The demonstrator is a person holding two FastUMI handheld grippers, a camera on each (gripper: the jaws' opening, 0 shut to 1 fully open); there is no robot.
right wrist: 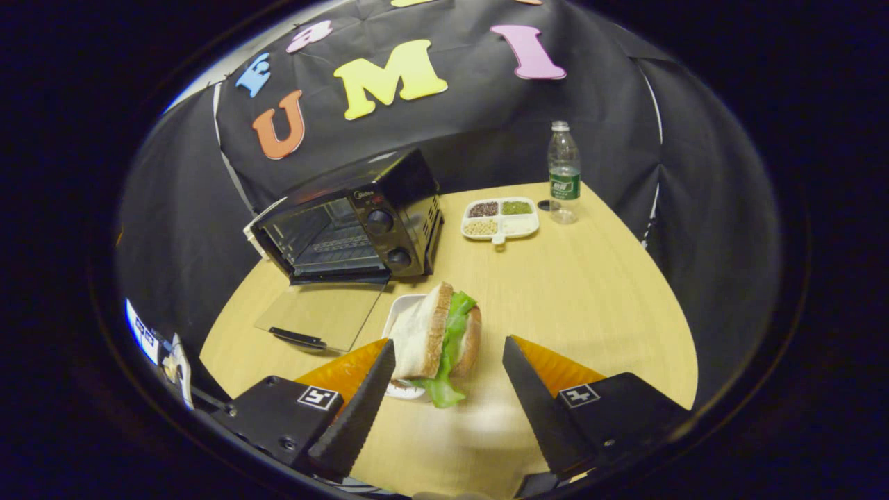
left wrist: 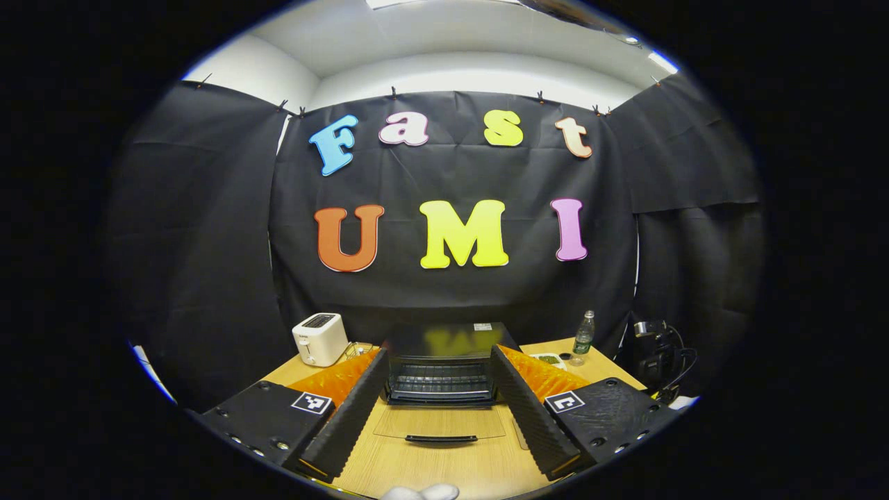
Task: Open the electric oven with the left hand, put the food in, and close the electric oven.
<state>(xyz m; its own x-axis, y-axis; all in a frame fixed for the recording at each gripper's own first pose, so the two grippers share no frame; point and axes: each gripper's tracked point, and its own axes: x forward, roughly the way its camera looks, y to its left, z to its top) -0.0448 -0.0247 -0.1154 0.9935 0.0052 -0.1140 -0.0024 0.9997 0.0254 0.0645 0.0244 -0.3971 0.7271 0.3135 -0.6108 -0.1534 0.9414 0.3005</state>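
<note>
Two grippers: left gripper [left wrist: 441,410] fingers spread, facing oven [left wrist: 444,368].
Door [left wrist: 440,423]: flat on tabletop [left wrist: 451,465], ready for loading.
Sandwich [right wrist: 439,340]: between right gripper [right wrist: 448,389] fingers, spread, unpinched.

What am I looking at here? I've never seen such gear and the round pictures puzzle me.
A person holds a two-finger claw in each hand; a fisheye camera rides on each. The left gripper view faces the oven, its glass door already down flat on the table; the left claw is open and empty. The right gripper view looks down at a sandwich on a small white plate, between the open right claw. Farther off stand a divided snack tray, a water bottle and a toaster.
</note>
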